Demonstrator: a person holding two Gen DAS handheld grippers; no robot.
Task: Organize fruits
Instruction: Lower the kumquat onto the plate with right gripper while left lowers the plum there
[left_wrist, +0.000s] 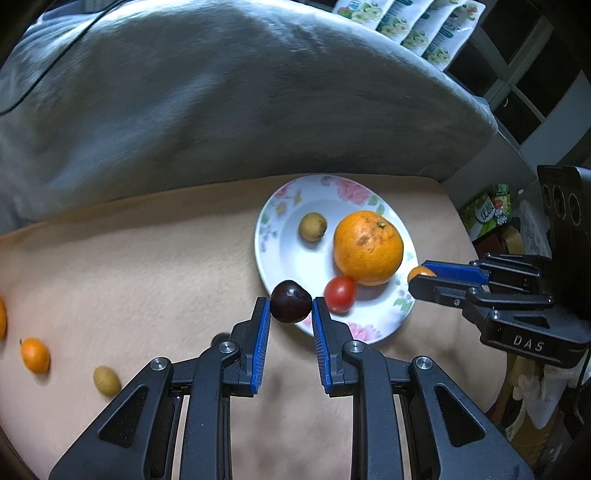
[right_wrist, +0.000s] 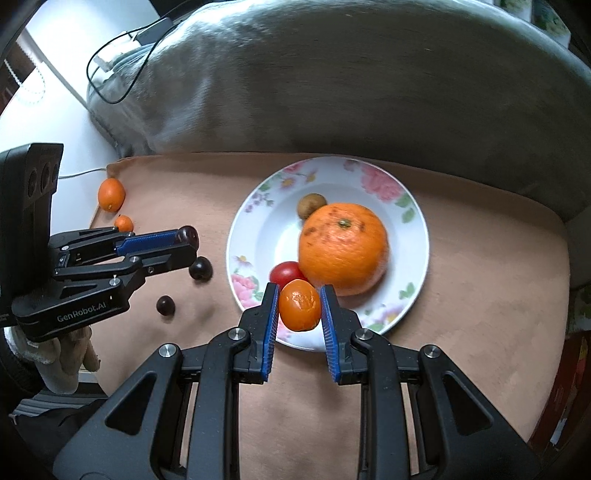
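My left gripper (left_wrist: 290, 302) is shut on a dark cherry (left_wrist: 290, 308), held just over the near rim of a white flowered plate (left_wrist: 275, 254). On that plate lie a big orange (left_wrist: 367, 247), a red cherry tomato (left_wrist: 340, 294) and a small brown fruit (left_wrist: 313, 226). My right gripper (right_wrist: 299, 291) is shut on a small orange kumquat (right_wrist: 299, 312) above the plate's (right_wrist: 251, 236) near edge, beside the tomato (right_wrist: 286, 272) and the big orange (right_wrist: 343, 248). In the right wrist view the left gripper (right_wrist: 184, 240) comes in from the left.
A tan cloth (right_wrist: 480, 295) covers the surface, with a grey blanket (right_wrist: 332, 74) behind it. Loose on the cloth are two dark cherries (right_wrist: 200, 268) (right_wrist: 165, 305), two kumquats (right_wrist: 110, 194) (right_wrist: 123, 223) and a yellowish fruit (left_wrist: 106, 381). Packets (left_wrist: 417, 26) stand at the back right.
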